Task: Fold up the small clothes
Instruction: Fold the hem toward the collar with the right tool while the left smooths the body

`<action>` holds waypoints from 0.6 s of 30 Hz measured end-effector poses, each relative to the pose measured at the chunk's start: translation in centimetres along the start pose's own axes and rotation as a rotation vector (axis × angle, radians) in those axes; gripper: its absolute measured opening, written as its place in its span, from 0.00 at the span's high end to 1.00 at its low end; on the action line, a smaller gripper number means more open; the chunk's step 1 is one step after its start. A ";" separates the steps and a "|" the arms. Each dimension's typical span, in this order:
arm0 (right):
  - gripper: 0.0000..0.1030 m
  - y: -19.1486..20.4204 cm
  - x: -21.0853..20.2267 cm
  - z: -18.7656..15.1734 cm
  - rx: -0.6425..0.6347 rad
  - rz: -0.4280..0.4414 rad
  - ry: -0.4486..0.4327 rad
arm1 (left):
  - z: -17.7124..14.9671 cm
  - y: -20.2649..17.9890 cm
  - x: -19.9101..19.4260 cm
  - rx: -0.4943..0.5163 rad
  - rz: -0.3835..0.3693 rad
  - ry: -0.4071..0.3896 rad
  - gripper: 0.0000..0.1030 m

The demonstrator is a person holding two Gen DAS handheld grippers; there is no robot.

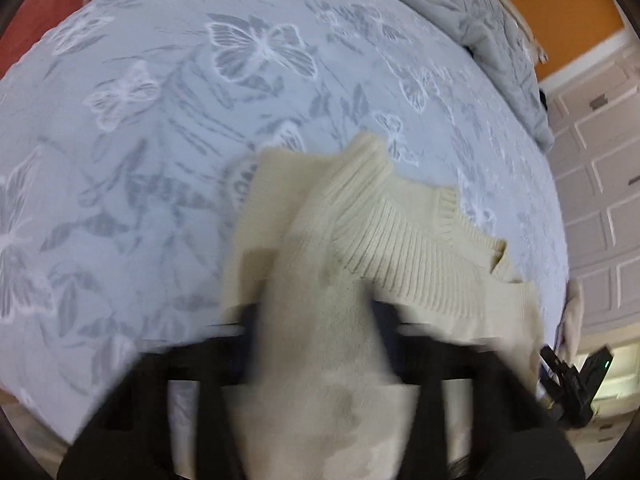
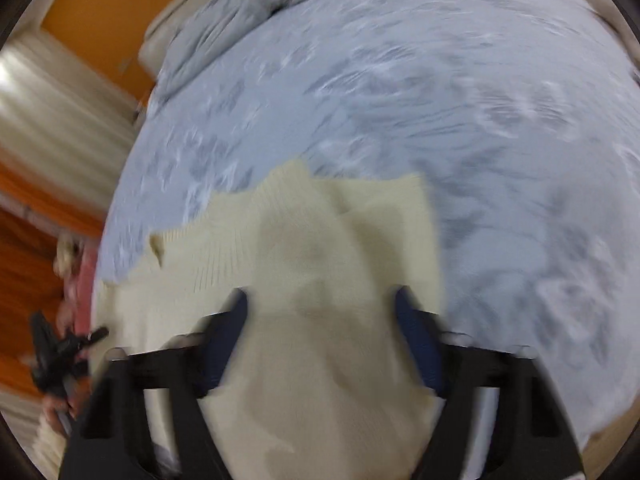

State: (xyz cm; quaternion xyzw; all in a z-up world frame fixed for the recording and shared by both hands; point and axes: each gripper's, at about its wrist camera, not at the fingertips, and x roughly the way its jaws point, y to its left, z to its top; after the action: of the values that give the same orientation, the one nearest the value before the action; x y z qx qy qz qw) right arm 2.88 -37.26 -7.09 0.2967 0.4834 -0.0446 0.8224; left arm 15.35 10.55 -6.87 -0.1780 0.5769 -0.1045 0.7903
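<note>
Over the butterfly-print bed [image 1: 160,160], both grippers' jaws clench the cream ribbed knit sweater [image 1: 384,232], partly doubled, fold unfinished.

left wrist – looking steeply down, close over the cream knit [image 1: 400,232] | right wrist – likewise, both sharing the bed [image 2: 440,100]

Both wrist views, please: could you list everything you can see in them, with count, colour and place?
Knit garment: one, cream, ribbed, lying on the bed and running back between both tools.
Bedspread: one, pale blue with white butterflies, covering the bed.
Duvet: one, grey, bunched at the bed's far end.
Wall: orange, behind the bed.
Panelled doors: white, beside the bed.
Left tool: black, closed on the garment.
Right tool: black with blue pads, garment between them; grip unclear through blur.
</note>
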 end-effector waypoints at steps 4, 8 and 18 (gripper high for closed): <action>0.91 1.2 -4.3 1.0 0.006 0.096 -0.132 | 1.4 -0.6 -4.4 -0.006 -0.096 -0.100 0.95; 0.91 -0.1 -8.7 2.4 0.065 0.126 -0.253 | 3.6 -1.6 -6.5 0.020 -0.085 -0.150 0.94; 0.62 -2.6 -4.0 0.8 0.105 -0.067 -0.176 | 2.3 -0.5 0.3 0.060 0.132 -0.067 0.78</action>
State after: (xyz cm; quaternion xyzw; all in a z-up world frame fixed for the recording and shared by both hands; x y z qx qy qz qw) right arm 0.42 -40.66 -4.65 0.3180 0.4160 -0.1232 0.8430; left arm 17.60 10.39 -6.32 -0.1193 0.5574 -0.0634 0.8192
